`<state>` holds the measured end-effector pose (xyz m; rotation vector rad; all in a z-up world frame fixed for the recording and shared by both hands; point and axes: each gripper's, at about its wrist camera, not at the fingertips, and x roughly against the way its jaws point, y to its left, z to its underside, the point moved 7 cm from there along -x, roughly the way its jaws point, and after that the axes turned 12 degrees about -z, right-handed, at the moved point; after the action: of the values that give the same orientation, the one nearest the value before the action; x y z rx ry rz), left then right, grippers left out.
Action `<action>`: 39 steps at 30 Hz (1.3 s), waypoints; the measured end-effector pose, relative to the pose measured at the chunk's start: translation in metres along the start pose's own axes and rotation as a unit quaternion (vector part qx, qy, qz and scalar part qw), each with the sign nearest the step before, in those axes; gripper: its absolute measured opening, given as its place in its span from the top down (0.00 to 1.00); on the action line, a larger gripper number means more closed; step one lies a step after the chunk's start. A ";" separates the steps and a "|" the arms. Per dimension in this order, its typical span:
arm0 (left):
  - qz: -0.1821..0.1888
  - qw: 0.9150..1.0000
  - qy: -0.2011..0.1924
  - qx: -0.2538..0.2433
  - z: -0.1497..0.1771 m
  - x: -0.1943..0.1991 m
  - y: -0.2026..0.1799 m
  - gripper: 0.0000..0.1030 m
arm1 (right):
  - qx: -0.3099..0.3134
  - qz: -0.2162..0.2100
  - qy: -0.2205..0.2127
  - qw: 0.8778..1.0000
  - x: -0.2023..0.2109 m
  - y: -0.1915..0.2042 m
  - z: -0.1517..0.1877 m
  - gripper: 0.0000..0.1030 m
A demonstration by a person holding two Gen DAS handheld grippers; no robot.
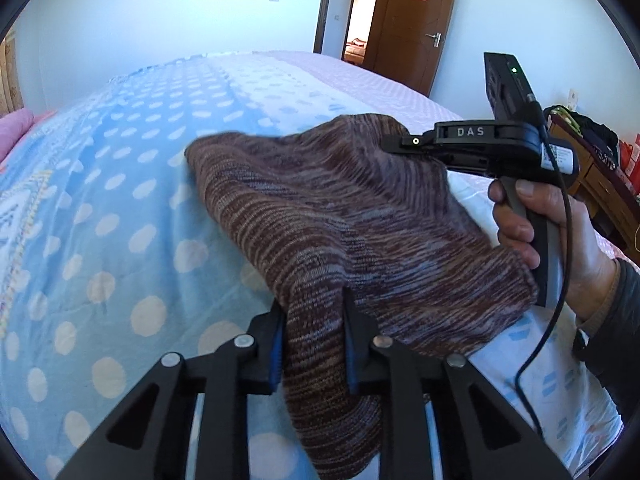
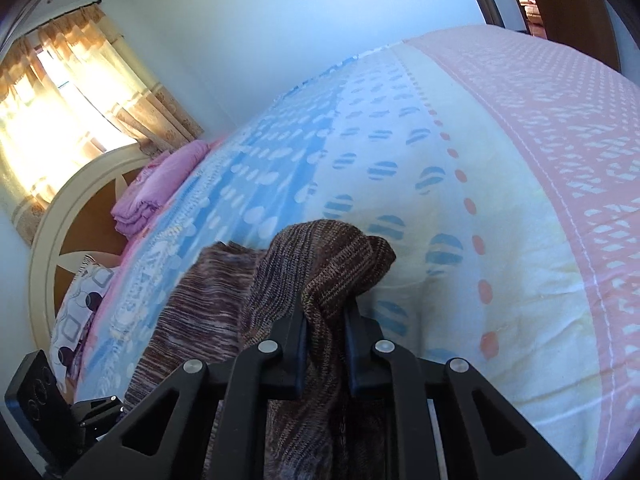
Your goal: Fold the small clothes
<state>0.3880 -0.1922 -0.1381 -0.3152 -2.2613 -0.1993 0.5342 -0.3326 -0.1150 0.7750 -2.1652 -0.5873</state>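
Observation:
A brown striped knit garment (image 1: 332,216) hangs over the bed between my two grippers. My left gripper (image 1: 314,320) is shut on its near edge, with cloth bunched between the blue-padded fingers. My right gripper (image 2: 325,312) is shut on another bunched part of the garment (image 2: 320,264), which drapes over and down between its fingers. In the left wrist view the right gripper's body (image 1: 480,144) and the hand holding it sit at the garment's right side. More of the garment (image 2: 200,300) spreads to the left in the right wrist view.
The bed's blue dotted blanket (image 1: 120,200) lies under the garment, with a pink band (image 2: 580,160) toward the far side. Folded pink bedding (image 2: 160,188) and a round headboard (image 2: 52,216) are at the bed's head. A wooden door (image 1: 416,24) and a cluttered wooden cabinet (image 1: 592,168) stand nearby.

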 end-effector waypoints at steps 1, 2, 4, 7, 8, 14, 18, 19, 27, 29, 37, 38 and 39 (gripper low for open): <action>0.000 1.000 -0.002 -0.002 0.000 0.004 -0.001 0.77 | 0.002 -0.001 -0.001 1.000 0.003 0.004 0.000 0.87; -0.004 1.000 -0.003 -0.005 0.001 0.009 -0.001 0.77 | 0.005 0.000 -0.002 1.000 0.006 0.009 0.001 0.87; -0.009 1.000 0.000 -0.009 0.004 0.015 -0.002 0.77 | 0.013 -0.002 -0.002 1.000 0.012 0.019 0.004 0.88; -0.013 1.000 0.001 -0.010 0.010 0.027 0.001 0.78 | 0.013 -0.008 -0.004 1.000 0.019 0.033 0.011 0.89; -0.014 1.000 0.001 -0.010 0.012 0.030 0.002 0.78 | 0.011 -0.009 -0.002 1.000 0.019 0.036 0.015 0.89; -0.021 1.000 0.004 -0.004 0.033 0.050 0.015 0.78 | 0.006 -0.030 0.001 1.000 0.021 0.061 0.039 0.89; -0.028 1.000 0.000 0.000 0.042 0.063 0.024 0.78 | 0.004 -0.043 0.005 0.999 0.020 0.079 0.053 0.89; -0.030 1.000 -0.001 0.002 0.044 0.067 0.027 0.78 | 0.004 -0.047 0.005 0.999 0.019 0.084 0.056 0.89; -0.044 0.999 -0.013 0.018 0.062 0.094 0.049 0.78 | 0.016 -0.069 0.014 0.997 0.010 0.124 0.068 0.90; -0.048 0.998 -0.015 0.025 0.067 0.100 0.055 0.78 | 0.018 -0.076 0.017 0.997 0.005 0.134 0.071 0.90; -0.066 0.996 -0.023 0.048 0.086 0.123 0.083 0.78 | 0.033 -0.100 0.037 0.994 -0.018 0.173 0.083 0.90; -0.069 0.996 -0.024 0.052 0.088 0.125 0.087 0.78 | 0.035 -0.103 0.039 0.993 -0.022 0.179 0.085 0.90; -0.071 0.996 -0.024 0.055 0.090 0.128 0.089 0.78 | 0.037 -0.106 0.041 0.993 -0.025 0.184 0.087 0.90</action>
<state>0.2683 -0.0646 -0.0957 -0.1029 -2.3345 -0.1413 0.4179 -0.1706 -0.0676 1.0604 -2.0528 -0.5737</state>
